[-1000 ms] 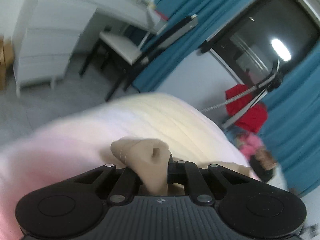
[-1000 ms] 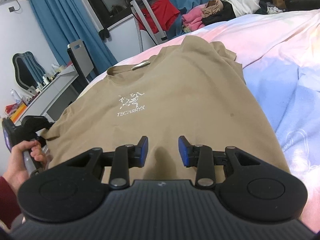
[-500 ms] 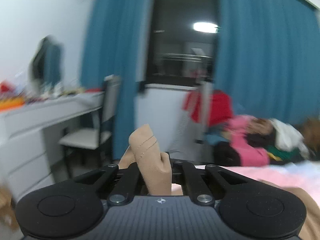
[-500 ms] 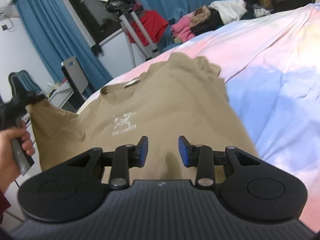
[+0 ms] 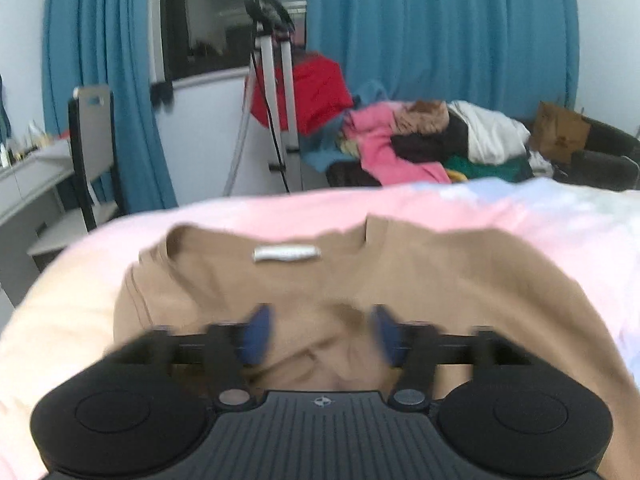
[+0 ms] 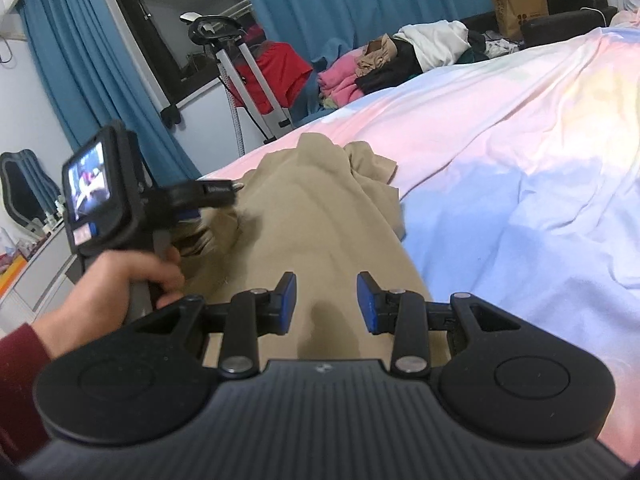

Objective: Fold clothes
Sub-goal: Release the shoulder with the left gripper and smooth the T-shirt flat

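A tan T-shirt (image 6: 320, 216) lies on the pastel bedsheet (image 6: 520, 152), its left side folded over the middle. In the left wrist view the shirt (image 5: 440, 280) shows its collar and white neck label (image 5: 286, 253). My left gripper (image 5: 320, 336) is open just above the folded cloth, blurred by motion; it also shows in the right wrist view (image 6: 208, 196) over the shirt's left part. My right gripper (image 6: 326, 304) is open and empty above the shirt's lower part.
A pile of clothes (image 5: 420, 148) lies past the far bed edge. A garment steamer stand (image 5: 272, 80) with a red garment stands by the window. A chair (image 5: 92, 152) and white desk are at the left. A paper bag (image 6: 518, 10) sits on a dark sofa.
My left gripper carried the shirt's sleeve edge up and over onto the shirt's middle, then opened and let it go. The right gripper stayed open over the lower shirt.
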{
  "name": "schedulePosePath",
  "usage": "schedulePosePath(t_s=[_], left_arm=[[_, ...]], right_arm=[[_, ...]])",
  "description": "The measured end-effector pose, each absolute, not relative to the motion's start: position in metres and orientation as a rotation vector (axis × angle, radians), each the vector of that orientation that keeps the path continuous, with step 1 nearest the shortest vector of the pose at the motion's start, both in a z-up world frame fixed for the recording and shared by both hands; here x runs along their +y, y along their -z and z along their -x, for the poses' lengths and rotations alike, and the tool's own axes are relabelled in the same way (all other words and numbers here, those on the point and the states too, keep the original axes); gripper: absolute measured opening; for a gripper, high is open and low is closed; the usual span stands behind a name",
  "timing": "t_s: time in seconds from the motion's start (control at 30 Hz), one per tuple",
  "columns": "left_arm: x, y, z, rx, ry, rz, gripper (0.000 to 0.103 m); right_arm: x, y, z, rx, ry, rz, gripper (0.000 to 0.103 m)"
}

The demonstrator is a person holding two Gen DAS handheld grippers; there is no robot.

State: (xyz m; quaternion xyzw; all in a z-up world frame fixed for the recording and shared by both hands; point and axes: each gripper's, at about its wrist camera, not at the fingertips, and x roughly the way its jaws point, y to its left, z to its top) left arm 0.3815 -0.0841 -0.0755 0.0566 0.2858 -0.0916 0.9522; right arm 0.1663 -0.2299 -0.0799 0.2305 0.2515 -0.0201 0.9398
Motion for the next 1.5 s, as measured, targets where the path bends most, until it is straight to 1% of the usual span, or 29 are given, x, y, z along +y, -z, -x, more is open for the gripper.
schedulePosePath(t_s=[0.03,0.1,0.2,0.27,0.37,0.47,0.6,0.7,0.83,0.9,0.97,1.03,1.07,1.13,1.2,1.33,1.4,1.47,1.5], left_arm=[[-0.074,0.074,-0.372,0.593,0.197,-0.106,0.084],[-0.054,0.07,-0.354,0.618,0.218,-0.087,0.085],[-0.017,0.06,-0.317,0.648,0.25,-0.045,0.091],[0.026,0.047,-0.269,0.675,0.247,0.032,0.101],[0.08,0.043,-0.203,0.768,0.236,0.18,0.101],[0.134,0.051,-0.149,0.859,0.146,0.286,0.101],[0.189,0.073,-0.111,1.051,-0.012,0.449,0.097],[0.206,0.085,-0.091,1.147,0.01,0.564,0.094],[0.193,0.082,-0.075,1.207,0.054,0.471,0.082],[0.184,0.078,-0.072,1.221,0.062,0.408,0.067],[0.171,0.073,-0.068,1.23,0.075,0.312,0.029],[0.155,0.061,-0.06,1.196,0.102,0.187,0.016],[0.145,0.054,-0.054,1.167,0.12,0.113,0.012],[0.123,0.039,-0.042,1.097,0.166,-0.033,0.008],[0.099,0.025,-0.026,1.018,0.243,-0.155,0.007],[0.055,0.018,-0.006,0.984,0.43,-0.256,0.008],[0.042,0.022,-0.002,1.001,0.485,-0.282,0.013],[0.033,0.026,0.001,1.009,0.524,-0.308,0.021],[0.034,0.028,0.006,0.999,0.527,-0.318,0.024]], right_arm=[[-0.23,0.08,-0.167,0.512,0.036,-0.468,0.037],[-0.231,0.08,-0.168,0.505,0.023,-0.479,0.037],[-0.23,0.077,-0.164,0.488,0.003,-0.487,0.037],[-0.229,0.074,-0.16,0.479,-0.013,-0.499,0.037],[-0.222,0.071,-0.152,0.477,-0.052,-0.503,0.037],[-0.212,0.066,-0.146,0.487,-0.084,-0.482,0.037],[-0.204,0.057,-0.134,0.495,-0.103,-0.465,0.037],[-0.2,0.05,-0.124,0.5,-0.112,-0.455,0.037],[-0.196,0.046,-0.111,0.499,-0.124,-0.435,0.037],[-0.193,0.049,-0.11,0.507,-0.125,-0.417,0.037],[-0.19,0.053,-0.111,0.523,-0.12,-0.396,0.037],[-0.188,0.056,-0.113,0.537,-0.121,-0.389,0.037],[-0.188,0.058,-0.114,0.544,-0.122,-0.386,0.037],[-0.187,0.061,-0.115,0.553,-0.127,-0.386,0.037],[-0.187,0.062,-0.116,0.552,-0.138,-0.395,0.037],[-0.186,0.064,-0.117,0.56,-0.164,-0.421,0.037],[-0.186,0.065,-0.119,0.571,-0.181,-0.442,0.037],[-0.186,0.067,-0.12,0.583,-0.198,-0.462,0.037],[-0.186,0.068,-0.12,0.588,-0.207,-0.472,0.037]])
